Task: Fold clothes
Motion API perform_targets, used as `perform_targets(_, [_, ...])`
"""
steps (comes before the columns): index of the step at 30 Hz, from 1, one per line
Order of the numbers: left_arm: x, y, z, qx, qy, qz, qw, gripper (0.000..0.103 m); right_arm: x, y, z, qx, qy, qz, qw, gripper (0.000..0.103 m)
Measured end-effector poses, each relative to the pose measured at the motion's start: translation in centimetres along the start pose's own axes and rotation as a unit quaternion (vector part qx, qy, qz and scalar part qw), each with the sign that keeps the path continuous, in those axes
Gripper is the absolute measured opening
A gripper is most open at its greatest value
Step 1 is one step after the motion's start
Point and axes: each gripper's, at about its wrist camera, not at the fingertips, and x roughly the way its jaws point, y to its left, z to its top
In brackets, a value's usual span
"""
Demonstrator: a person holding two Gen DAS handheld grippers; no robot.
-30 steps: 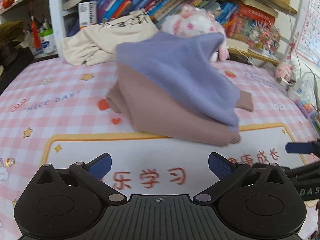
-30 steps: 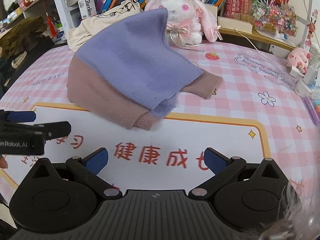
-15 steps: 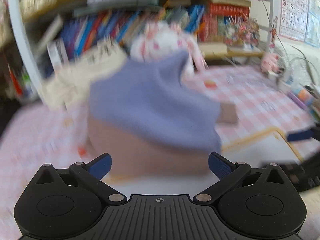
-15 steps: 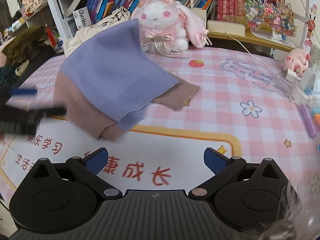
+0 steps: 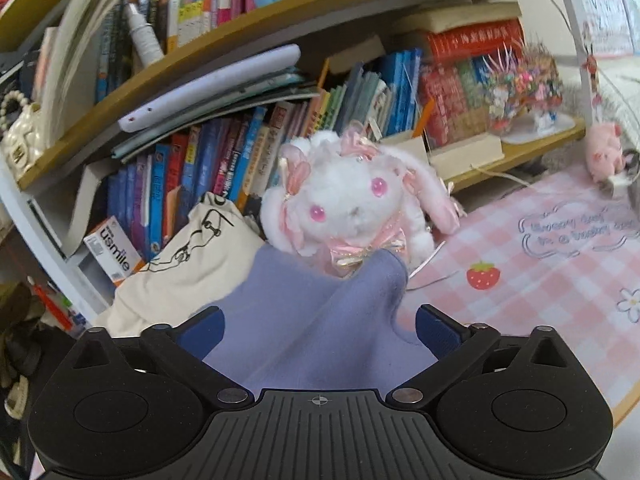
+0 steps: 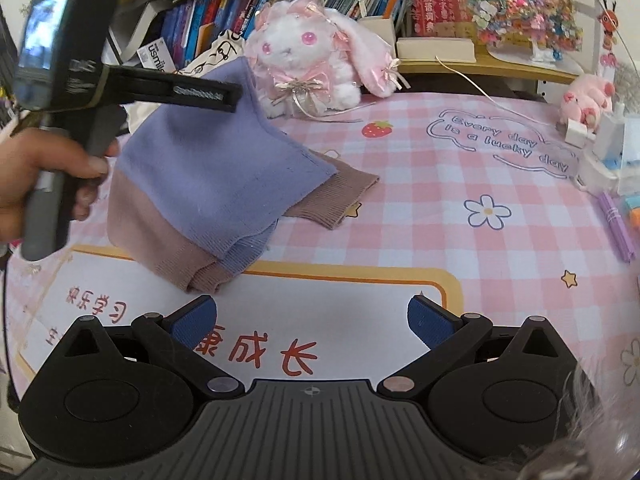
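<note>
Pink checked bench point(image 6: 400, 208): left gripper point(image 5: 318, 322), spread, has swung up over sweater point(image 6: 200, 184) peak; right gripper point(image 6: 312, 316) spread, empty; refold likely.

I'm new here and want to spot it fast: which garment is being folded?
On the pink checked tablecloth, before the bookshelf and white plush bunny, lies a knit sweater. It is lilac above, brown below, unlike the cream cloth bag behind it.
</note>
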Motion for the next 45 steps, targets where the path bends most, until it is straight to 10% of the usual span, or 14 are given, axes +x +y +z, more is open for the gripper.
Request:
perform_targets(4, [1.0, 1.0, -0.5, -0.021, 0.045, -0.027, 0.9984, 0.025, -0.4, -0.5, -0.1, 0.006, 0.001, 0.013, 1.0, 0.103])
perform_targets(7, [-0.4, 2.8, -1.3, -0.075, 0.045, -0.046, 0.9951, 0.009, -0.5, -1.0, 0.0, 0.015, 0.006, 0.027, 1.0, 0.103])
perform_targets(20, [-14.5, 6.8, -9.1, -0.234, 0.0, -0.134, 0.9629, 0.008, -1.6, 1.5, 2.5, -0.064, -0.019, 0.162, 0.985, 0.103])
perform_targets(28, [-20.0, 7.7, -13.3, -0.303, 0.002, -0.153, 0.9406, 0.008, 0.4, 0.3, 3.9, 0.076, 0.031, 0.284, 0.955, 0.103])
perform_targets(40, [-20.8, 6.4, -13.1, -0.236, 0.009, -0.131, 0.9628, 0.01, 4.7, -5.4, 2.6, 0.39, 0.089, 0.309, 0.863, 0.103])
perform_targets(45, [-20.9, 6.0, -13.3, -0.216, 0.02, -0.127, 0.9679, 0.015, 5.6, -5.5, 3.6, 0.344, 0.098, 0.257, 0.898, 0.101])
